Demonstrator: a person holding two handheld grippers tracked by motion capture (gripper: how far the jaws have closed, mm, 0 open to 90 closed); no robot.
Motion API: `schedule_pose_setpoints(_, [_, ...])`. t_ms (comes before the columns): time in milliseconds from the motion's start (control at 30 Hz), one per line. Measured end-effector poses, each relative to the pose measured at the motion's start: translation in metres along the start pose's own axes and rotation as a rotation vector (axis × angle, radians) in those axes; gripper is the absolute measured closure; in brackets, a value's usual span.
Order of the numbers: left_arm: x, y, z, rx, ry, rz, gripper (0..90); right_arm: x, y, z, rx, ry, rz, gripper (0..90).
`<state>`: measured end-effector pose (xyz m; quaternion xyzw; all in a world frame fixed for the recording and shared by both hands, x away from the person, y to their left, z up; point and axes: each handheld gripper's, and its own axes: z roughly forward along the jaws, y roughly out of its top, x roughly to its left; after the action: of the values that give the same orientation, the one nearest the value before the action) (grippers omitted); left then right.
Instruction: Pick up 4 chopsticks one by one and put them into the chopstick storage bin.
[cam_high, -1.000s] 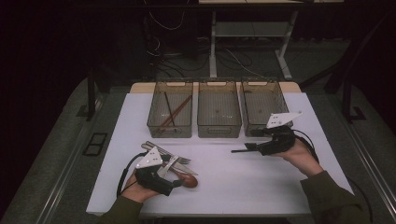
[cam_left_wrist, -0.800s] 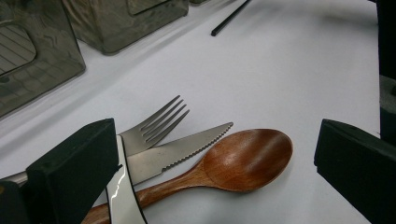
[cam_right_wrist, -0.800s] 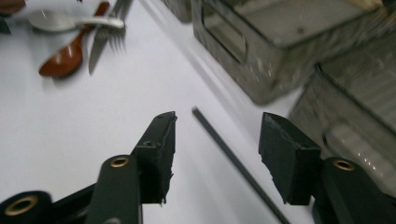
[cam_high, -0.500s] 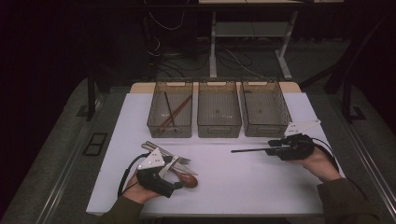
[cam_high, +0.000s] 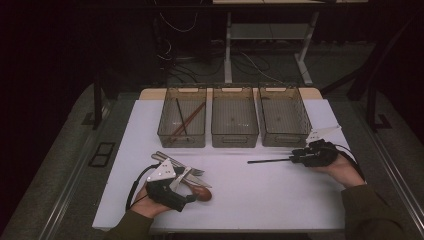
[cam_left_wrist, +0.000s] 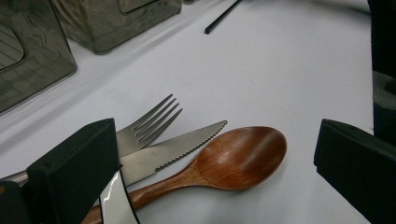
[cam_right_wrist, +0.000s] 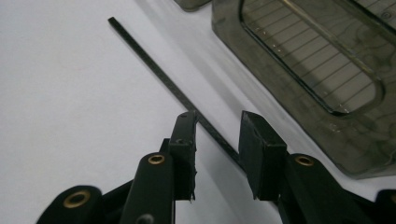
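A black chopstick (cam_high: 269, 161) (cam_right_wrist: 149, 60) lies on the white table top (cam_high: 260, 200) in front of the bins. Its right end runs between the jaws of my right gripper (cam_high: 293, 159) (cam_right_wrist: 217, 126), which stand apart and open around it. At the front left, a steel fork (cam_left_wrist: 154, 119), a serrated knife (cam_left_wrist: 182, 149) and a wooden spoon (cam_high: 201, 193) (cam_left_wrist: 243, 154) lie in a small pile. My left gripper (cam_high: 191, 194) (cam_left_wrist: 217, 144) hovers over it, open wide, with the spoon's bowl between the jaws.
Three clear bins stand in a row at the back of the table. The left bin (cam_high: 181, 140) holds a black and a brown chopstick; the middle bin (cam_high: 234, 140) and right bin (cam_high: 284, 140) look empty. The right bin's wall is close beside my right gripper.
My right gripper has shifted right and slightly toward the person, and the black chopstick has gone with it along the table. The left gripper has stayed over the cutlery.
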<state>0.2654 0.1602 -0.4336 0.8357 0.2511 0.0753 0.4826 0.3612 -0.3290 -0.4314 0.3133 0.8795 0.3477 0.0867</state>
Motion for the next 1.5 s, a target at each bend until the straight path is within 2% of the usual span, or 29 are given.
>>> schedule_pose_setpoints(200, [0.000, 0.000, 0.000, 0.000, -0.001, 0.001, 0.0, -0.005, 0.005, 0.011, 0.010, 0.023, -0.018, 68.0])
schedule_pose_setpoints(400, [0.000, 0.000, 0.000, 0.002, -0.003, 0.000, 0.0, -0.008, 0.002, 0.017, 0.036, 0.040, -0.032, 70.1])
schedule_pose_setpoints(500, [0.000, 0.000, 0.000, 0.000, -0.003, 0.002, 0.0, -0.008, 0.001, 0.019, 0.044, 0.034, -0.041, 71.7])
schedule_pose_setpoints(667, [0.000, 0.000, 0.000, 0.002, -0.003, 0.000, 0.0, -0.007, 0.000, 0.018, 0.045, 0.032, -0.060, 77.7])
schedule_pose_setpoints(733, [0.000, 0.000, 0.000, 0.001, -0.004, 0.001, 0.0, -0.007, 0.000, 0.018, 0.054, 0.062, -0.066, 80.9])
schedule_pose_setpoints(800, [0.000, 0.000, 0.000, 0.000, -0.004, 0.000, 0.0, -0.005, 0.000, 0.017, 0.059, 0.063, -0.070, 83.9])
schedule_pose_setpoints(1300, [0.000, 0.000, 0.000, 0.001, -0.007, 0.001, 0.0, 0.004, 0.001, 0.015, 0.093, 0.088, -0.099, 84.7])
schedule_pose_setpoints(1433, [-0.001, 0.000, 0.000, 0.001, -0.007, 0.002, 0.0, 0.007, 0.001, 0.014, 0.102, 0.080, -0.106, 84.5])
schedule_pose_setpoints(1500, [-0.001, 0.000, 0.000, 0.001, -0.007, 0.004, 0.0, 0.007, 0.002, 0.013, 0.089, 0.069, -0.097, 81.8])
